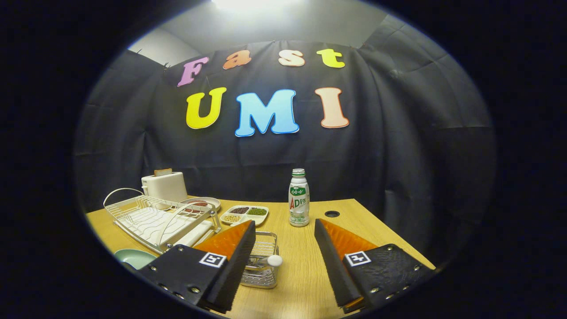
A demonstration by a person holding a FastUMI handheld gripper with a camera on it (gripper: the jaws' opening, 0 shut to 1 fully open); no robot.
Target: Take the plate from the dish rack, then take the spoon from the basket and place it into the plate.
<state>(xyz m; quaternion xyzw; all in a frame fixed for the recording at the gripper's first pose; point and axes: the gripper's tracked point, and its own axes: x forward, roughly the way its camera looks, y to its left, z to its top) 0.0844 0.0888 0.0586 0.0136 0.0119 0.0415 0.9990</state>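
Gripper first: we are seeing its two fingers spread wide apart and holding nothing, hovering over the wooden table with bare wood between the tips. We are reading the first step as done, since the dish rack on the far left is standing with no plate in its wires, and a pale green plate is lying flat on the table just near of the rack, left of the left finger and partly hidden by it. We are now looking at the second step, and it is looking not yet begun: the spoon is resting in the small wire basket, its rounded white end poking out just beside the inner edge of the left finger. So the spoon is waiting, and the plate is well off to the left of it. Scanning the other containers, we are spotting a divided white tray beyond the basket holding dark, green and pale beans in separate compartments, a round dish behind the rack with something reddish in it, a toaster with a slice of bread sticking up, and a capped drink bottle standing upright beyond the fingers.
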